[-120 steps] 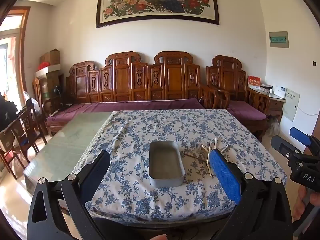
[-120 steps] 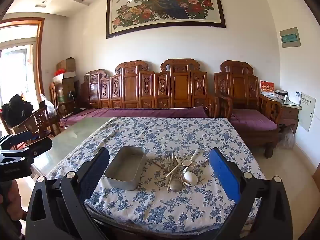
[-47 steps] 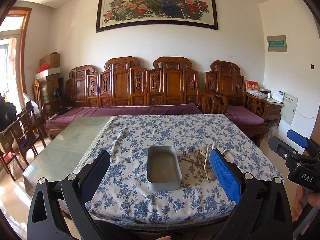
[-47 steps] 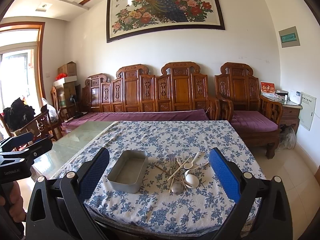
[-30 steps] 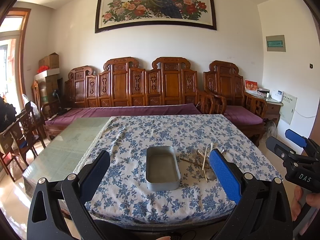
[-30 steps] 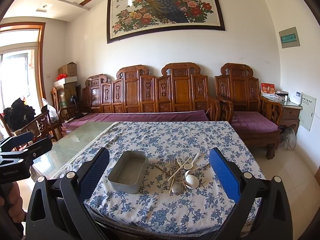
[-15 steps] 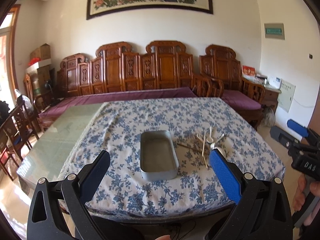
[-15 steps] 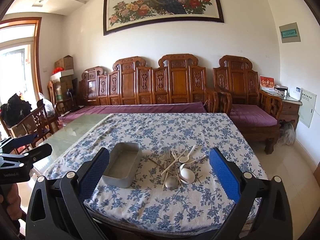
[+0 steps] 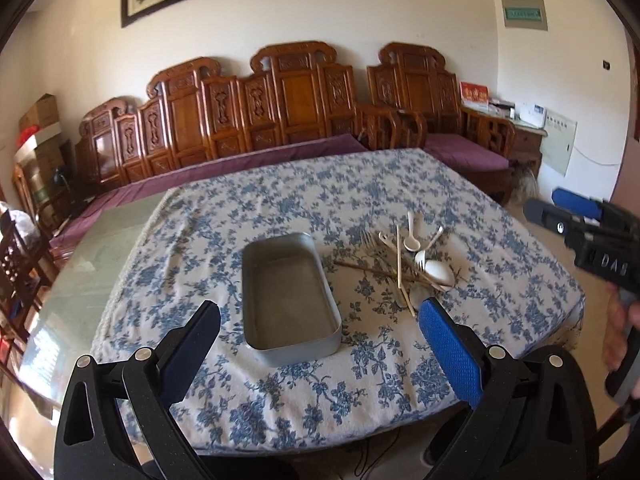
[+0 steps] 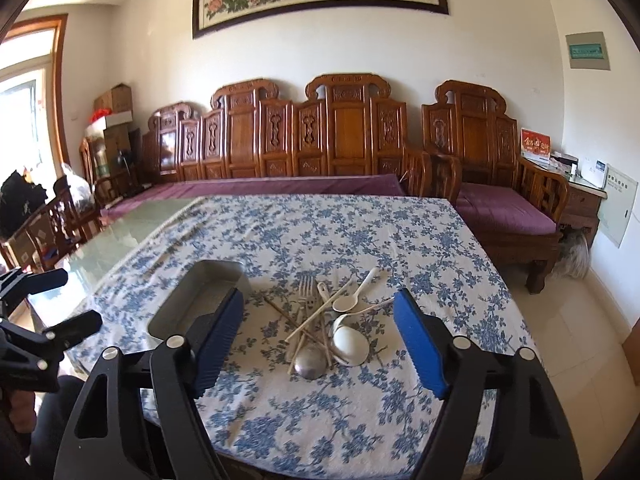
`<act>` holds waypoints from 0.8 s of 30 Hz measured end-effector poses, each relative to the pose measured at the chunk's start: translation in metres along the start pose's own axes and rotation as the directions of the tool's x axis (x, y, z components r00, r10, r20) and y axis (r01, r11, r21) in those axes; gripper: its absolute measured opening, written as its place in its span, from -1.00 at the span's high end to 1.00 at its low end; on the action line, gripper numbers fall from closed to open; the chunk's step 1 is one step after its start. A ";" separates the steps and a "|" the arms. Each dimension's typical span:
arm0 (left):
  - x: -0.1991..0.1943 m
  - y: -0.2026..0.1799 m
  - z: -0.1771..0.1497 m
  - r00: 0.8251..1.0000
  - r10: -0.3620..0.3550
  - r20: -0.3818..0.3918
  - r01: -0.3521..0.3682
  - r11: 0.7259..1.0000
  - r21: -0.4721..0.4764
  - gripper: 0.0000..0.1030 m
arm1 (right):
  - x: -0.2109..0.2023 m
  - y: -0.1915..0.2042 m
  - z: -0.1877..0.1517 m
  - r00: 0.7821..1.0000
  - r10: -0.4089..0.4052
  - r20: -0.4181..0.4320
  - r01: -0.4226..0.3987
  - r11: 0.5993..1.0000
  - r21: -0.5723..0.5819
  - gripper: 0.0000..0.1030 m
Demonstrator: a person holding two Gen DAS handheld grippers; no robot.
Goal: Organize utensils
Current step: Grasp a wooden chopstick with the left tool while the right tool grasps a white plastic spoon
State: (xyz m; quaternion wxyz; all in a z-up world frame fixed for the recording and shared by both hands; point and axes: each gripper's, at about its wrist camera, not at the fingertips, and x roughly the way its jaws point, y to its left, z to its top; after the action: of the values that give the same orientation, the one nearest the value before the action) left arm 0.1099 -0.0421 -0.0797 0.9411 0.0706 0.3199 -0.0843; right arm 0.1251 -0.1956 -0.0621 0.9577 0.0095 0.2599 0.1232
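Note:
A grey metal tray [image 9: 290, 298] [image 10: 192, 300] lies empty on the blue-flowered tablecloth [image 9: 280, 208]. To its right is a pile of utensils [image 9: 414, 262] [image 10: 328, 324]: forks, white and metal spoons, chopsticks. My left gripper [image 9: 318, 332] hangs open above the table's near edge, the tray's near end between its fingers in the picture, not touching. My right gripper [image 10: 318, 328] hovers over the near side of the pile; its jaws are closing, with nothing pressed between the pads. Each gripper shows at the edge of the other's view [image 9: 588, 236] [image 10: 36, 316].
Carved wooden benches [image 10: 320, 140] with purple cushions line the far wall. Bare green glass tabletop [image 9: 92, 256] lies left of the cloth. Wooden chairs [image 10: 44, 228] stand at the left, a side cabinet [image 10: 584, 196] at the right. The table's near edge is just under both grippers.
Both grippers have come forward and down toward the table, so tray and utensils look larger. The right gripper's jaws have narrowed. The left view has tilted.

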 end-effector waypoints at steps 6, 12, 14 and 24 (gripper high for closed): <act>0.048 -0.008 0.005 0.996 -0.057 -0.065 0.057 0.998 -0.001 -0.83 | 0.042 -0.020 0.011 0.998 -0.010 -0.068 0.008 0.999 -0.038 -0.25; 0.091 -0.025 0.014 0.985 -0.117 -0.131 0.118 0.993 0.002 -0.52 | 0.093 -0.049 0.004 0.986 -0.005 -0.168 0.000 1.000 -0.031 -0.06; 0.109 -0.032 0.018 0.977 -0.147 -0.154 0.148 0.989 -0.007 -0.39 | 0.106 -0.058 -0.001 0.982 -0.004 -0.190 0.001 1.000 -0.014 -0.05; 0.204 -0.073 0.019 0.923 -0.254 -0.289 0.251 0.967 -0.047 0.19 | 0.147 -0.076 -0.039 0.957 0.025 -0.289 -0.020 1.000 0.020 0.01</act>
State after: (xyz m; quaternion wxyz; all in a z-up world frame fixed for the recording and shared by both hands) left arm 0.2658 -0.1400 -0.1961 0.8648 0.0362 0.4626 -0.1919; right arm 0.2460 -0.2357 -0.1752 0.9077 0.0025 0.3983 0.1319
